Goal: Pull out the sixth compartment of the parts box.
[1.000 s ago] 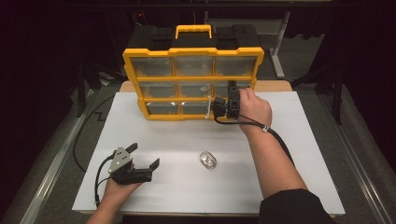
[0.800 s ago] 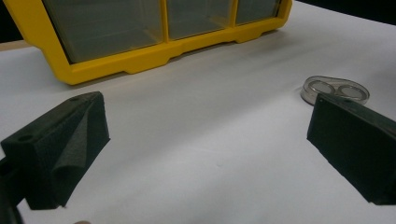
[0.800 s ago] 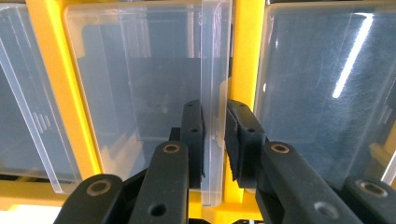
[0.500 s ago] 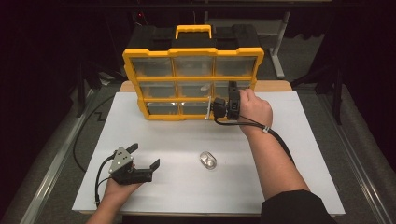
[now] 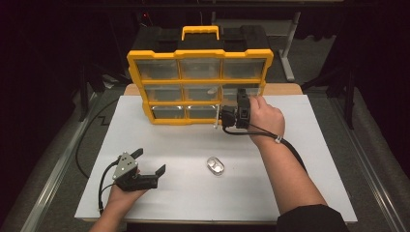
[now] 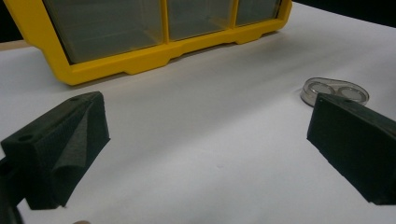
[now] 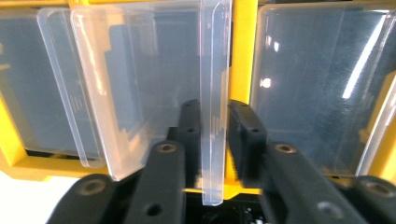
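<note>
Right gripper view: right gripper (image 7: 215,135), jaws just easing apart, pinches the clear drawer (image 7: 140,93) front, which may slip free; left gripper (image 5: 145,164) rests open.

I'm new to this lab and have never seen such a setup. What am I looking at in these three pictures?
A person at a table holds a hand-held two-jaw gripper in each hand. The high view looks down from above; the other two come from cameras riding on each gripper. On the white table stands a yellow organizer with clear drawers, and a small clear case lies nearby. The right gripper has a clear drawer's front edge between its jaws, which have just been opening slightly; whether the pads press it I cannot tell. The left gripper rests open, holding nothing.
</note>
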Motion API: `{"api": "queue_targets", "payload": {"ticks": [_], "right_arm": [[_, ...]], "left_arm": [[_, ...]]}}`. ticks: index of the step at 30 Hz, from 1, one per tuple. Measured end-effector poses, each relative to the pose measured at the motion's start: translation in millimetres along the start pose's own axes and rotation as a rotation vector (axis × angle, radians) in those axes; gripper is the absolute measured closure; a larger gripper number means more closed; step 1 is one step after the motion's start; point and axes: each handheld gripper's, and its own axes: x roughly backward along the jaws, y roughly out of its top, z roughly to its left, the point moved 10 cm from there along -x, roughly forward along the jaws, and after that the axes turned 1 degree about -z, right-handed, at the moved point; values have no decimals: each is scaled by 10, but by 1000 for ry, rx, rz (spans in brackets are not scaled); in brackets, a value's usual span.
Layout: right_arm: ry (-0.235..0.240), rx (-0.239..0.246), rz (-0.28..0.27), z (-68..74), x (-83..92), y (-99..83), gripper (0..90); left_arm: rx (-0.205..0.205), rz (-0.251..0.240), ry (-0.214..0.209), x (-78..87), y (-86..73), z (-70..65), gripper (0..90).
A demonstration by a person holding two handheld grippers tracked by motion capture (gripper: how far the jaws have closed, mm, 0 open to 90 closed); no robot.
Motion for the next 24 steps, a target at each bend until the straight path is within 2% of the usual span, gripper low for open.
{"api": "queue_targets", "payload": {"ticks": [4, 8, 12, 15, 17, 19, 21, 24], "right_arm": [[26, -10, 5, 12, -30, -31, 586], [51, -17, 16, 42, -51, -104, 562], [55, -19, 22, 34, -63, -162, 639], [26, -24, 13, -11, -59, -177, 755], [22, -23, 13, -15, -57, -182, 770], [10, -2, 14, -17, -49, -179, 777], [13, -12, 17, -3, -28, -179, 780], [4, 9, 9, -8, 22, -166, 783]], "left_arm": [[-2, 5, 0, 3, -6, 7, 2], [3, -2, -3, 10, 5, 7, 2], [9, -12, -6, 12, 18, 5, 2], [6, -12, -8, 10, 19, -2, 2], [6, -12, -8, 10, 20, -3, 2], [7, -13, -5, 10, 19, 0, 2], [5, -12, -5, 14, 18, 4, 2], [8, -13, -5, 8, 17, 6, 2]]}}
